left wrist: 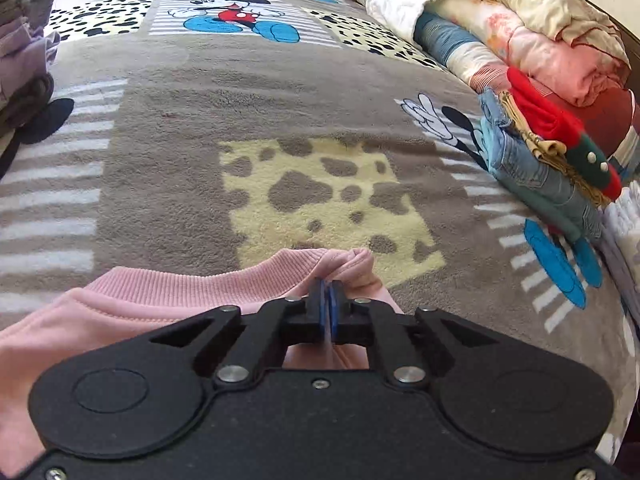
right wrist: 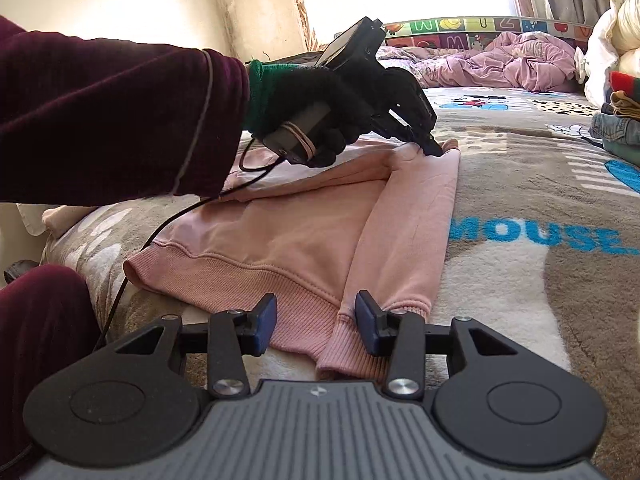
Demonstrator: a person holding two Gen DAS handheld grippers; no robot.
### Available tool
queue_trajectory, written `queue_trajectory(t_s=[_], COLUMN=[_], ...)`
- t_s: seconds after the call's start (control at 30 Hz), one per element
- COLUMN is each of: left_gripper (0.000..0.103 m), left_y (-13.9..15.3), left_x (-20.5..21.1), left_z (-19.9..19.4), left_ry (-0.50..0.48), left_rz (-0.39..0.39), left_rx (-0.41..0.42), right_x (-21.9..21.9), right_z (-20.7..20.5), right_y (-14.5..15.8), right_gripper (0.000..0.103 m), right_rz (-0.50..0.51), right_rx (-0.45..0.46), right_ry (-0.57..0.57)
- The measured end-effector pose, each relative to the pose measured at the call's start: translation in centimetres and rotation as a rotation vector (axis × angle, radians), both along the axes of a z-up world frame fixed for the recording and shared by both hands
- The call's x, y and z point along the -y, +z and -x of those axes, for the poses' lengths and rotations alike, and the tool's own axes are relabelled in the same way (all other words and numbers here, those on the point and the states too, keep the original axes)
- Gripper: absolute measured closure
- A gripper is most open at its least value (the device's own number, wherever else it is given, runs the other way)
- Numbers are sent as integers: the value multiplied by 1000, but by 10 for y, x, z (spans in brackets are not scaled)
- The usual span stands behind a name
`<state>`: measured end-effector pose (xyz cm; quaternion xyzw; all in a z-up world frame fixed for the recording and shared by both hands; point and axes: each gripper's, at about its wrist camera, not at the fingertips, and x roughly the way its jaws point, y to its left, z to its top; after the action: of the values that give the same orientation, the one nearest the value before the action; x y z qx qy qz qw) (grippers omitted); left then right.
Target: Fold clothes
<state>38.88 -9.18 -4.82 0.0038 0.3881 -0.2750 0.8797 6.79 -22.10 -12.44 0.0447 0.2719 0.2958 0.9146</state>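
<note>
One pink sweatshirt [right wrist: 304, 224] lengthwise away from camera, left hand-held gripper [left wrist: 329, 286] pinching collar

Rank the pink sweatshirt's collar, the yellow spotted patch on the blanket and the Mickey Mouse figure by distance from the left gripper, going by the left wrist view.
1. Pink sweatshirt's collar: pinched in the left gripper.
2. Yellow spotted patch: just ahead on the blanket.
3. Mickey Mouse figure: far end of the blanket.

Pink sweatshirt [left wrist: 168, 300] mostly hidden under left gripper [left wrist: 329, 294] body, cut by frame bottom. Folded clothes stack [right wrist: 622, 120] cropped at right edge. Left gripper's fingertips indistinct in right wrist view.
</note>
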Motion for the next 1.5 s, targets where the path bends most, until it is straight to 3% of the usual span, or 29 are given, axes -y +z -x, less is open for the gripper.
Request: queue_trajectory(t_s=[0.17, 0.23, 0.33, 0.37, 0.43, 0.57, 0.77, 0.9, 0.97, 1.0, 1.03, 1.17, 1.33, 1.5], left_gripper=[98, 98, 95, 95, 95, 95, 95, 95, 95, 89, 89, 88, 84, 77], left_y=[0, -2, -32, -38, -31, -5, 13, -1, -24, -37, -42, -16, 15, 14], left_x=[-7, 4, 20, 21, 13, -16, -33, -11, 5, 13, 16, -1, -34, -56], left_z=[-2, -7, -24, -26, -29, -12, 7, 16, 14, 13, 16, 32, 101, 182], left_ry=[40, 34, 63, 74, 128, 190, 178, 73, 69, 71, 62, 117, 159, 177], left_rz=[88, 71, -53, -51, 22, 95, 73, 11, -137, -227, -255, -204, -152, -21], left_rx=[-9, -4, -70, -64, -88, -6, 58, 75, 76, 86, 120, 168, 249, 175], right_x=[-2, -3, -2, -2, -3, -4, -5, -5, -5, -4, -5, -8, -8, 5], right_z=[2, 4, 4, 3, 3, 3, 5, 6, 6, 6, 5, 7, 17, 51], right_y=[1, 1, 1, 1, 0, 1, 2, 2, 2, 2, 2, 2, 10, 27], right_gripper=[52, 50, 50, 50, 50, 47, 46, 46, 46, 46, 46, 44, 43, 40], right_rz=[6, 10, 7, 9, 19, 21, 22, 23, 24, 25, 28, 54, 72, 70], right_rx=[7, 13, 14, 16, 21, 20, 23, 24, 25, 25, 26, 34, 71, 126], right_ry=[8, 10, 16, 18, 24, 30, 27, 25, 27, 29, 31, 40, 47, 81])
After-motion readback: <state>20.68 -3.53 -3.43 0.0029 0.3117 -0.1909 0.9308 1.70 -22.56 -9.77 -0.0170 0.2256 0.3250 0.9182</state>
